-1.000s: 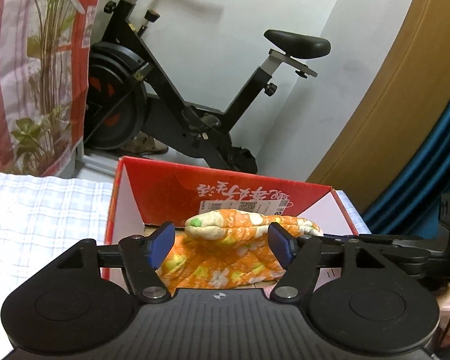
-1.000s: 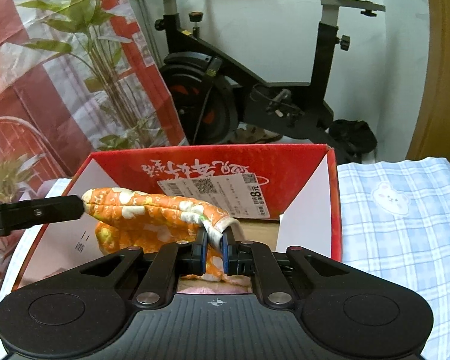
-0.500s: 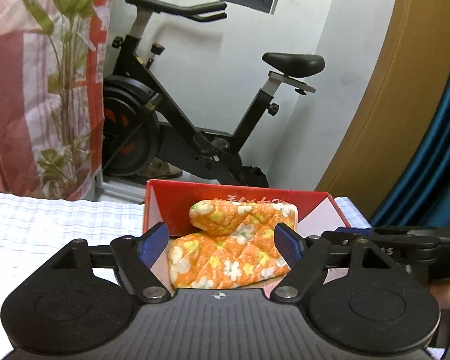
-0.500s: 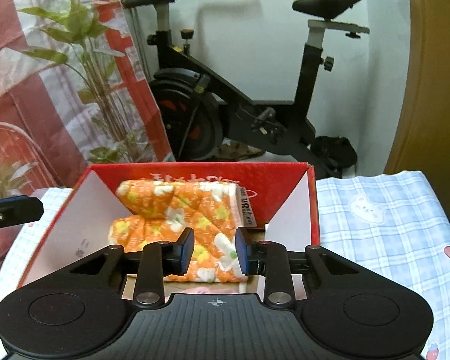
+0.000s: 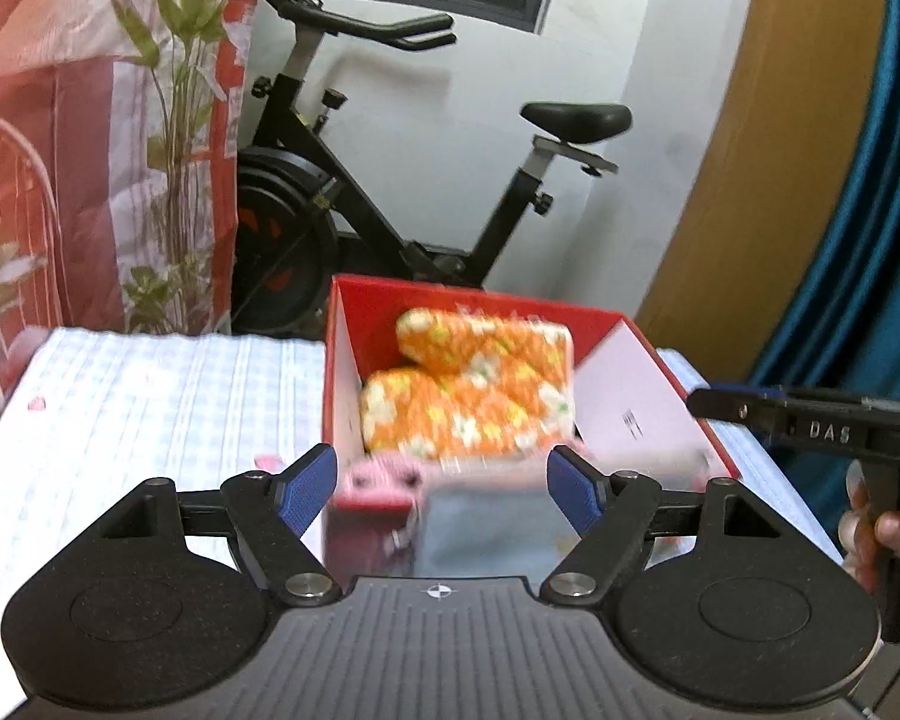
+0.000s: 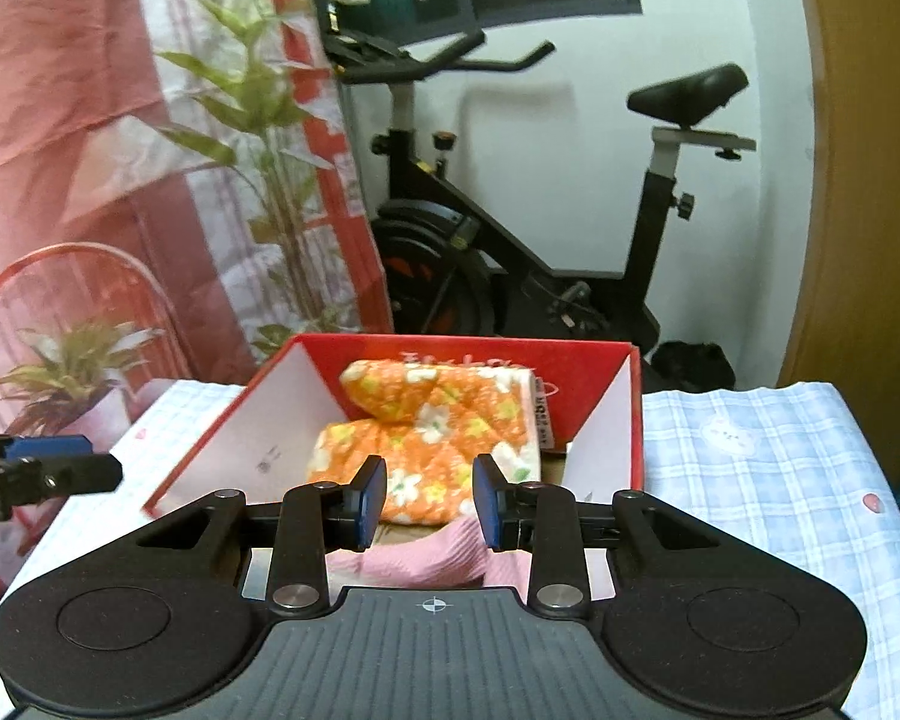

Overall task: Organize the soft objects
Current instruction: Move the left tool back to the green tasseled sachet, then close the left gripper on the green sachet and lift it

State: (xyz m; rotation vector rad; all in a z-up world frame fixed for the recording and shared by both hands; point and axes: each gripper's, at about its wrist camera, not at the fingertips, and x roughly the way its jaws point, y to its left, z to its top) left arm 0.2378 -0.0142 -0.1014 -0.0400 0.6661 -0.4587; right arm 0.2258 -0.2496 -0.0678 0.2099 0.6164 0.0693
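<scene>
Each camera sits just behind its own tongs and looks forward and downward along them. The left wrist view faces the open red cardboard box (image 5: 600, 324) from its near left side, close, with the left tongs (image 5: 442, 485) low in the frame. The right wrist view faces the same box (image 6: 570, 354) from its near right side, behind the right tongs (image 6: 429, 501). Both share the box, the black exercise bike (image 5: 354, 204) beyond it, and each other's tongs at one edge.
</scene>
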